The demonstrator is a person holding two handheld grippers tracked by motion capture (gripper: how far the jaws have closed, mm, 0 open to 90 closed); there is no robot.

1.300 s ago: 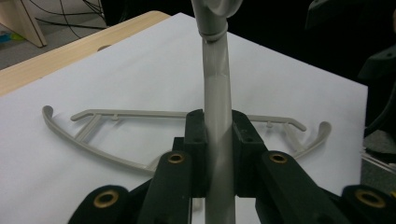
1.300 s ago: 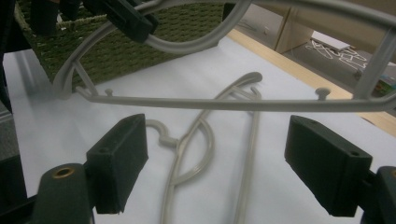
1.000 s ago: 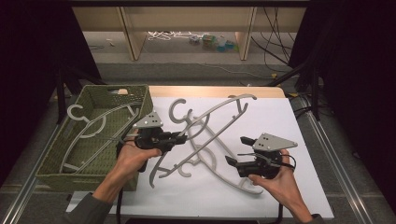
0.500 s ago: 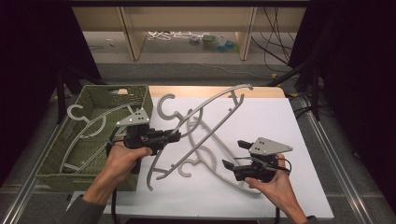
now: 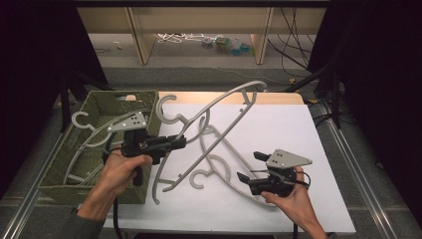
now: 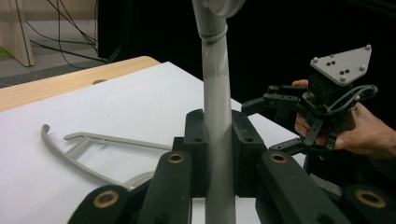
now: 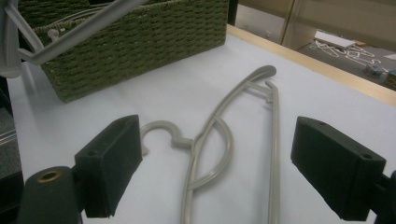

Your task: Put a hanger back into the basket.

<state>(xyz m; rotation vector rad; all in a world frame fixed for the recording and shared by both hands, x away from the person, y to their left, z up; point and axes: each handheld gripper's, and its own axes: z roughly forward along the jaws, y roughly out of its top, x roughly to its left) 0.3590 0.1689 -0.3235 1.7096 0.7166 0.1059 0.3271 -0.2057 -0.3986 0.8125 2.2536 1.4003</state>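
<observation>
My left gripper [image 5: 181, 142] is shut on the bar of a grey plastic hanger [image 5: 255, 84] and holds it tilted above the white sheet, its hook near the green woven basket [image 5: 114, 94]. In the left gripper view the bar [image 6: 217, 116] runs upright between the closed jaws of the left gripper [image 6: 218, 126]. A second grey hanger [image 5: 200, 171] lies flat on the sheet. My right gripper [image 5: 249, 166] hovers open just to its right. The right gripper [image 7: 224, 154] has wide-apart jaws that frame this hanger [image 7: 210, 140], with nothing between them.
Another grey hanger [image 5: 74, 118] rests in the basket at the table's left. A white sheet [image 5: 298, 139] covers the table, with a wooden edge [image 5: 278, 97] at the back. Beyond it stands a low shelf unit [image 5: 142, 35] with loose items on the floor.
My left gripper has lifted its hanger and carried it left toward the basket. My right gripper has drifted slightly toward the person, still open.
</observation>
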